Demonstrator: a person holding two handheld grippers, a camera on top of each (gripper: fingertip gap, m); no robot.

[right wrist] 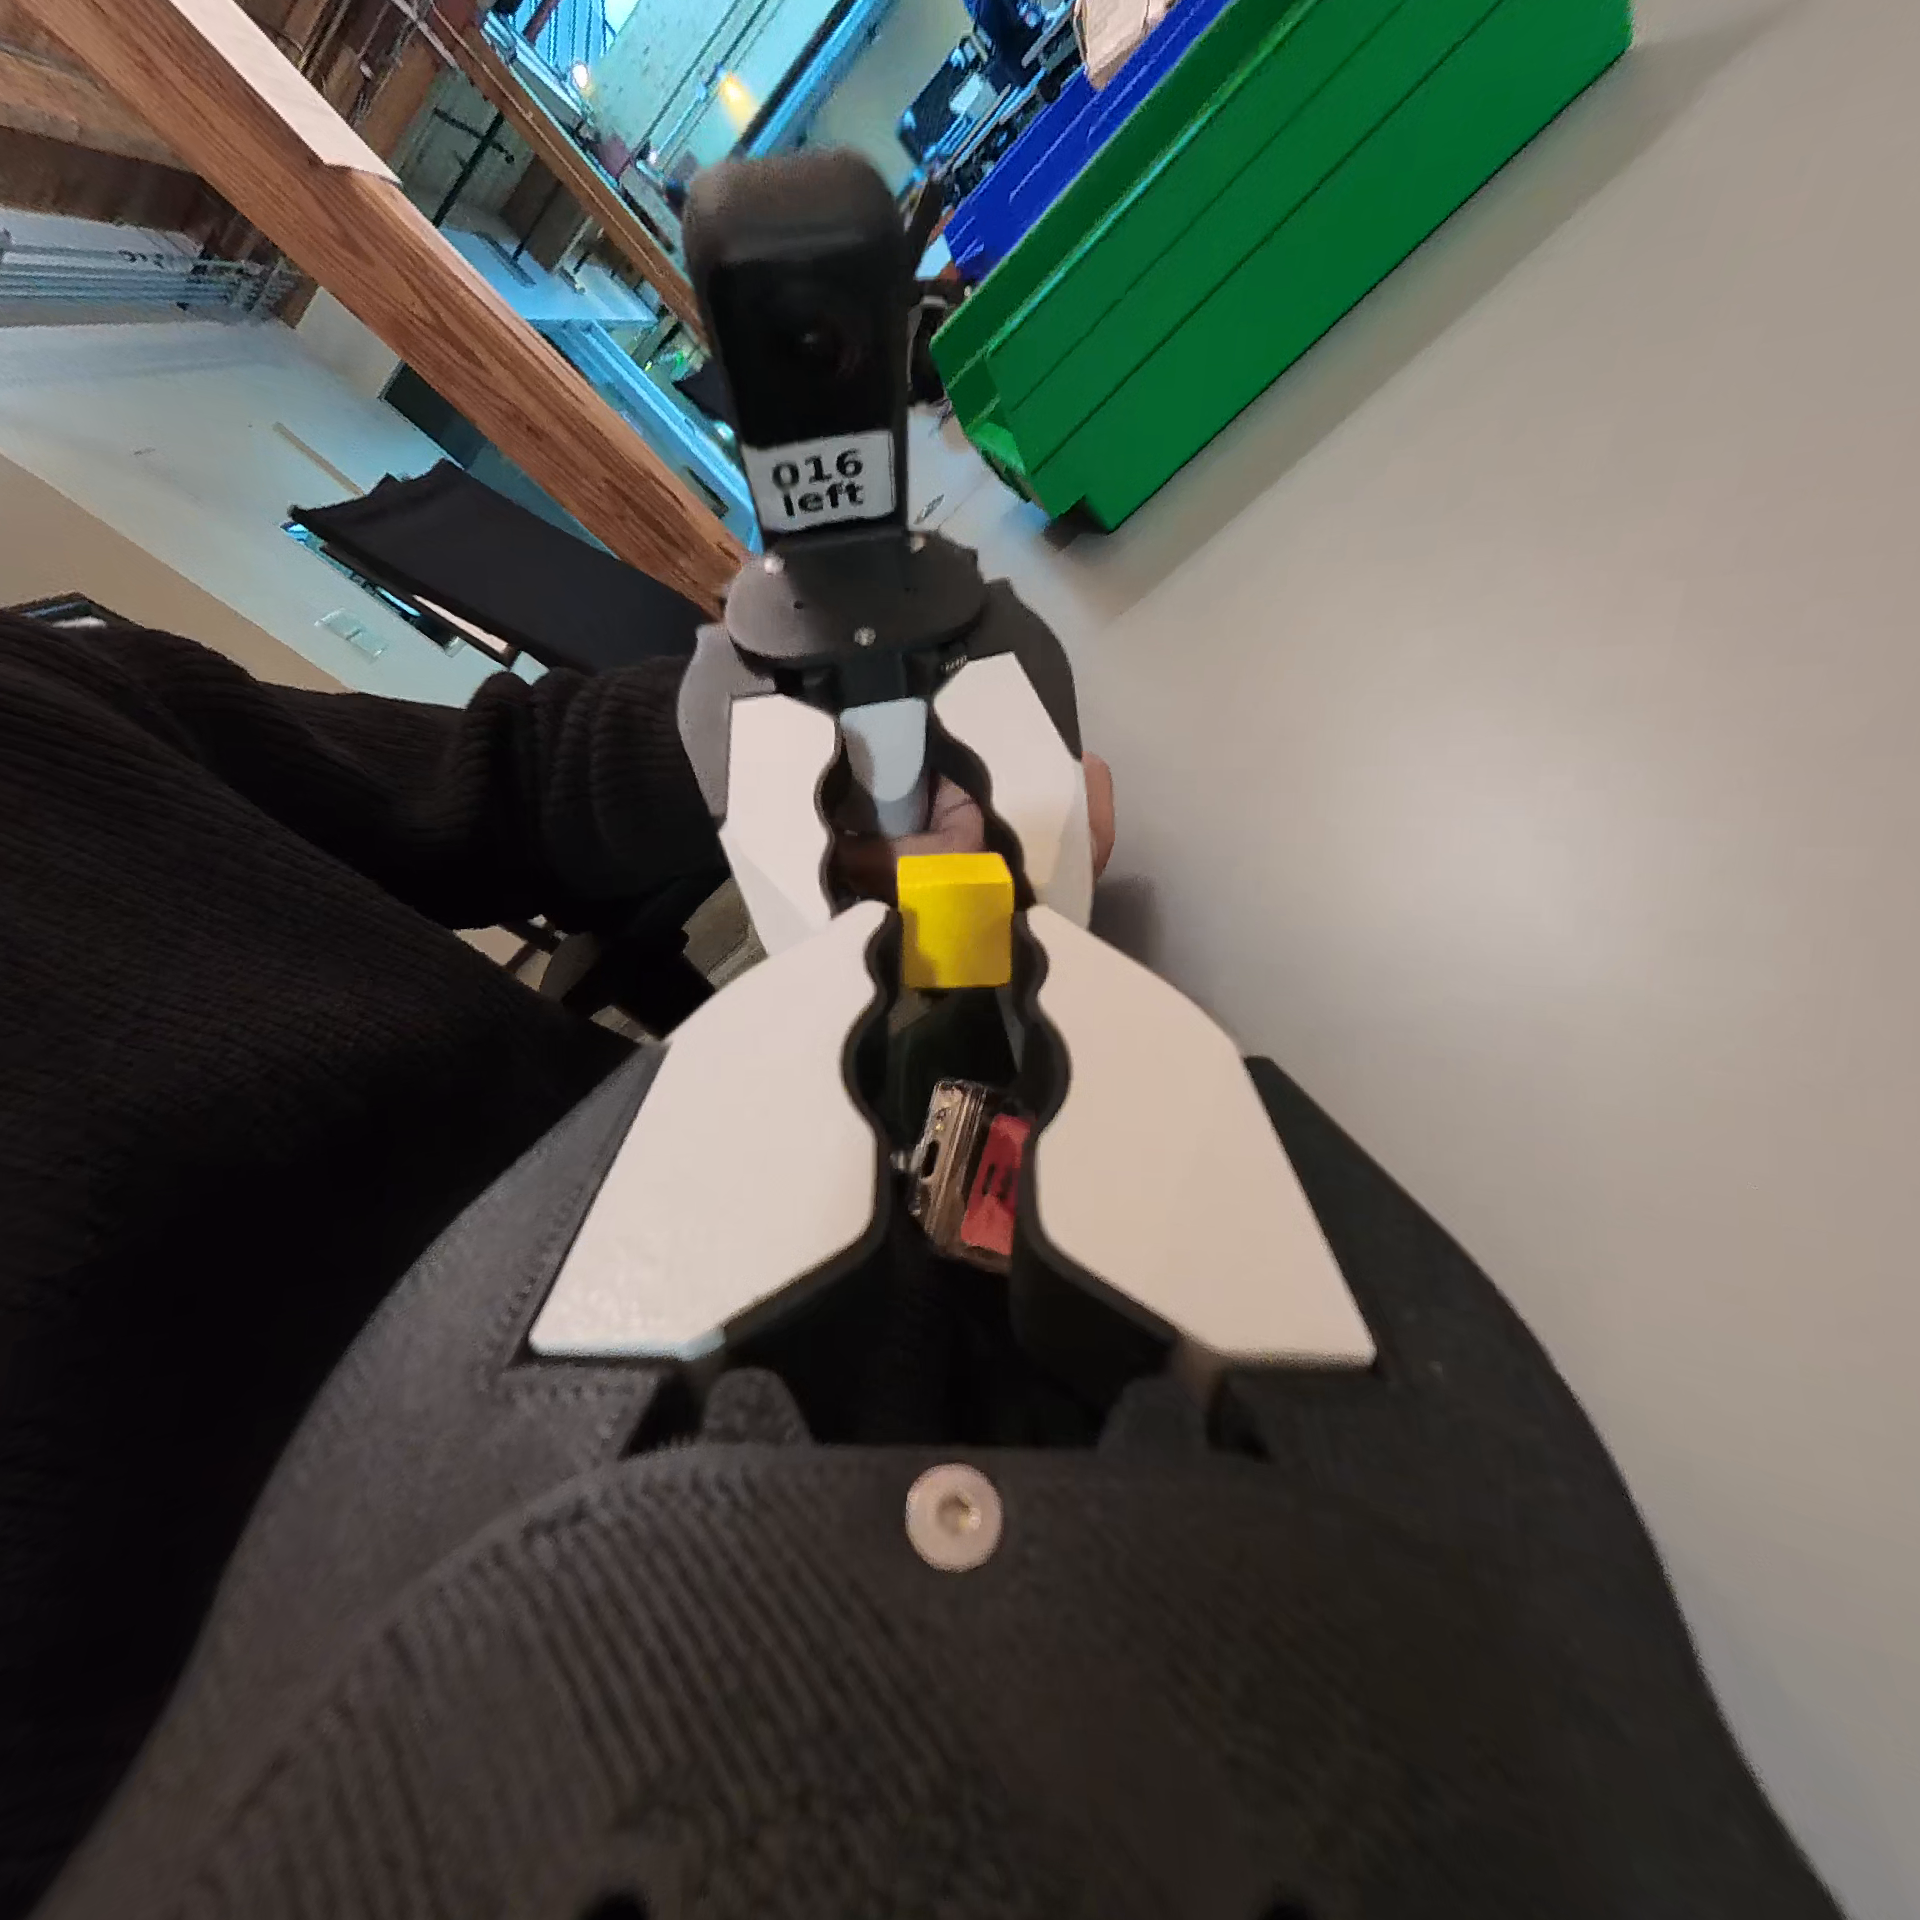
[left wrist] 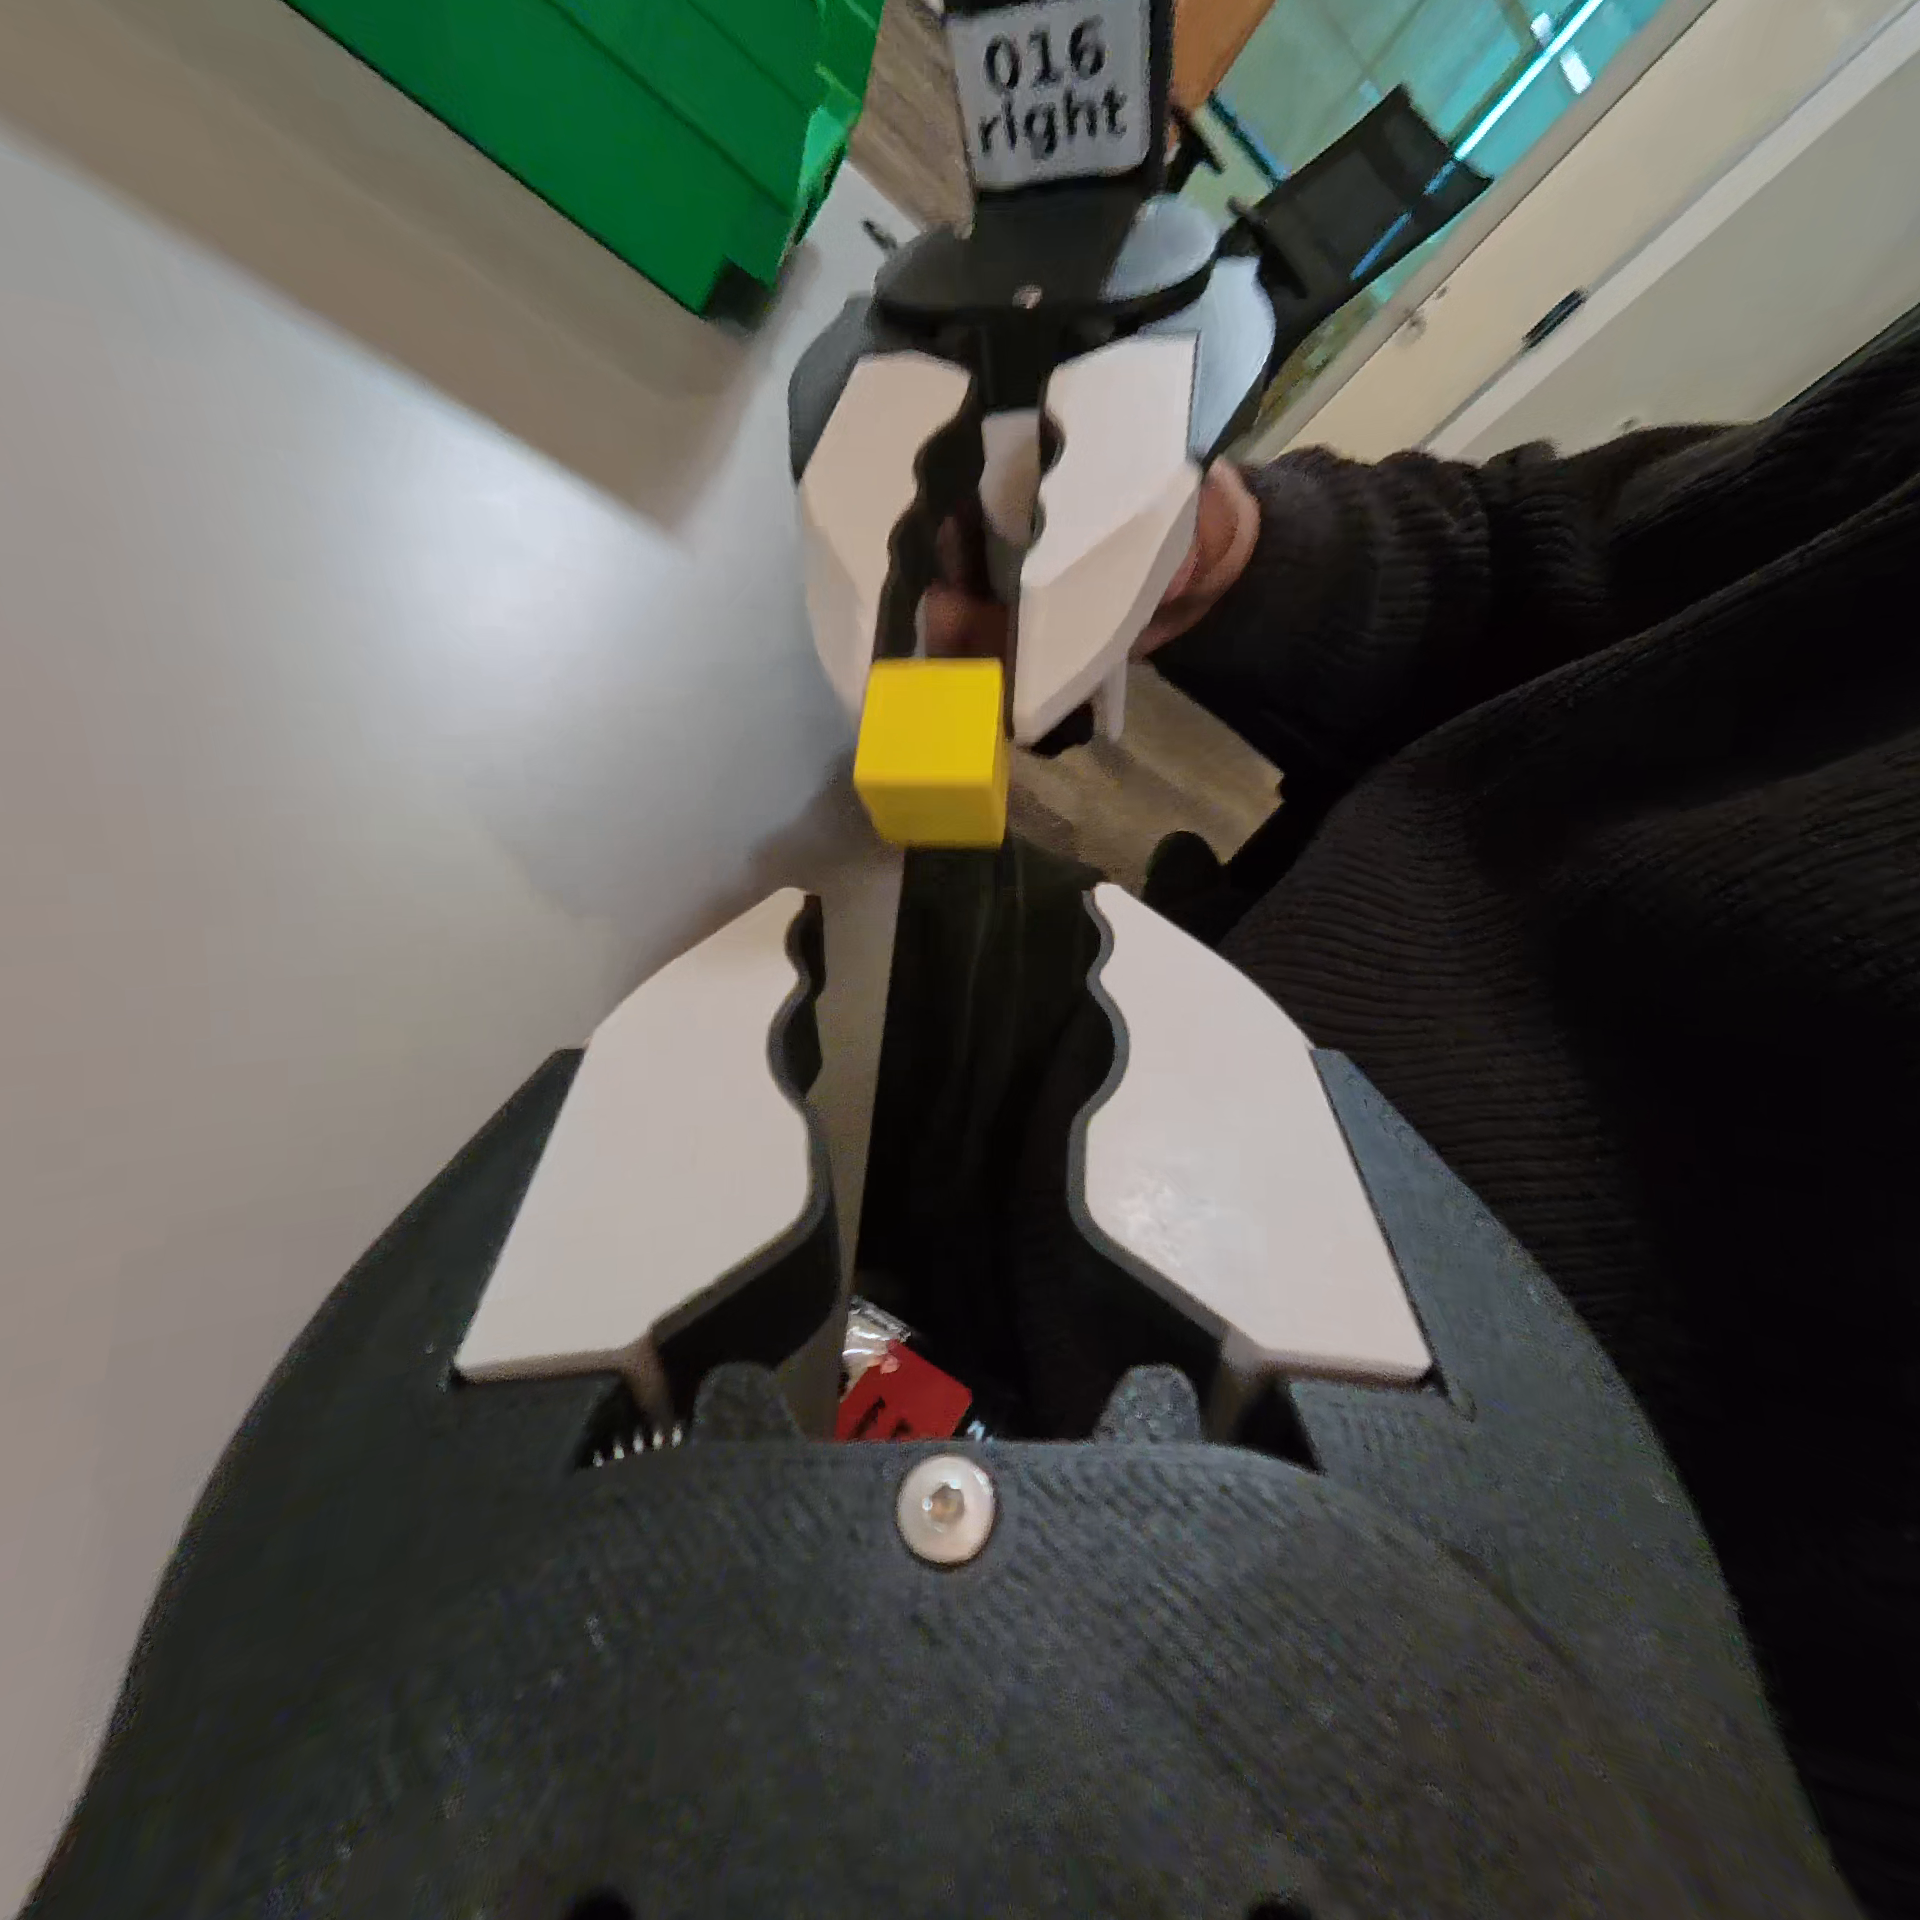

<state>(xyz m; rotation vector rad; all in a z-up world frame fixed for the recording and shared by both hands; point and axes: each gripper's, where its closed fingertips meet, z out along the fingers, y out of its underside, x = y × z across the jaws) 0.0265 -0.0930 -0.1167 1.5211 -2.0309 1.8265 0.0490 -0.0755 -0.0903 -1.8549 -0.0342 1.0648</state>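
A small yellow cube [right wrist: 954, 920] is pinched between the white fingertips of my right gripper [right wrist: 956, 914], which is shut on it in the air beside a white table [right wrist: 1558, 935]. My left gripper [left wrist: 948, 899] faces it tip to tip; its jaws are open and empty, just short of the cube [left wrist: 935, 758]. In the left wrist view the right gripper [left wrist: 951, 717] holds the cube at its tips. In the right wrist view the left gripper [right wrist: 940, 894] stands open just behind the cube. A hand holds each gripper.
A person's black knitted sleeves and body [left wrist: 1558, 935] fill one side of both views. Keys with a red tag [right wrist: 971, 1174] lie below the grippers. Green bins [right wrist: 1247, 260] and a blue bin [right wrist: 1039, 177] stand on the table's far part. A wooden beam [right wrist: 416, 260] runs behind.
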